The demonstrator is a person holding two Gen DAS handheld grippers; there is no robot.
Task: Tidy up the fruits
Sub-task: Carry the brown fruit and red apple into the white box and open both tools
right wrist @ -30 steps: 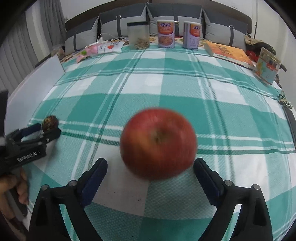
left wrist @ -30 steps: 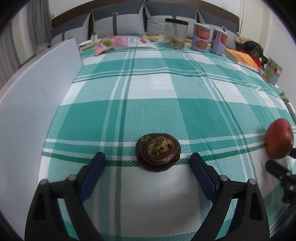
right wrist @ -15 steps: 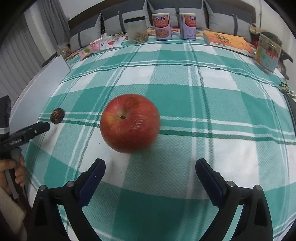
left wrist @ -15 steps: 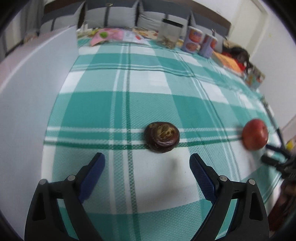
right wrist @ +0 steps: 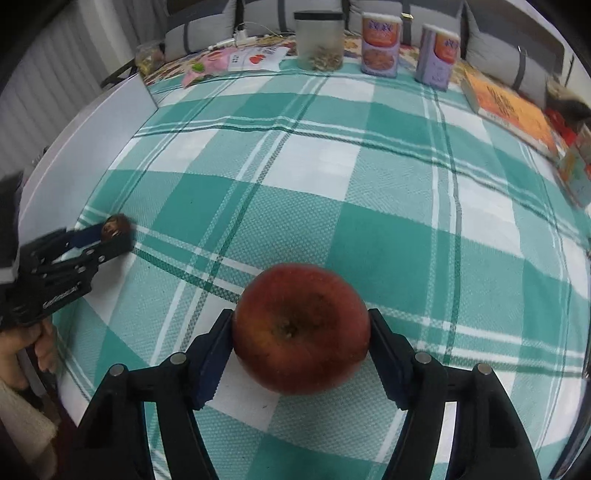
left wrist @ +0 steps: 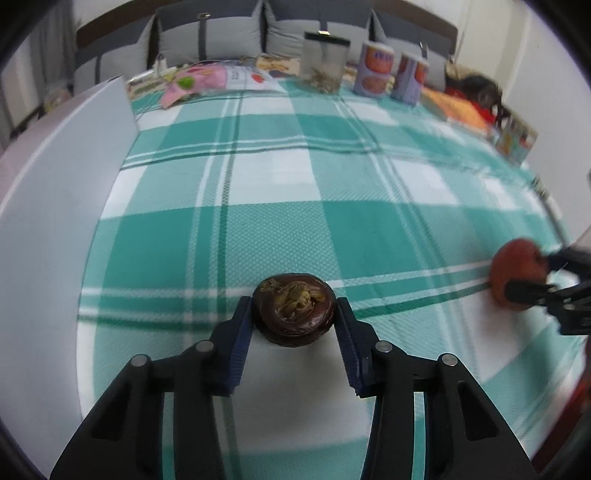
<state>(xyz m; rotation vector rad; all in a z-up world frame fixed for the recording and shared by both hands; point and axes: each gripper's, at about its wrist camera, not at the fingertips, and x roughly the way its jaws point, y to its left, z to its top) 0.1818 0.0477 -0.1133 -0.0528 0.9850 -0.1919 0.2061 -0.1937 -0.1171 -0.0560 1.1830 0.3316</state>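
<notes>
Teal-and-white plaid cloth (left wrist: 295, 177) covers the worktop, with grey cushions (left wrist: 210, 33) behind. On it, the left claw (left wrist: 294, 317) pinches a dark brown mangosteen (left wrist: 294, 318), both blue pads touching its sides. The right claw (right wrist: 301, 345) pinches a red apple (right wrist: 301, 326) the same way. Far back stand a clear jar (right wrist: 319, 40) and 2 cans (right wrist: 380, 44); their label writing is too blurred to read. An orange book (right wrist: 506, 107) lies at the right, its print illegible.
</notes>
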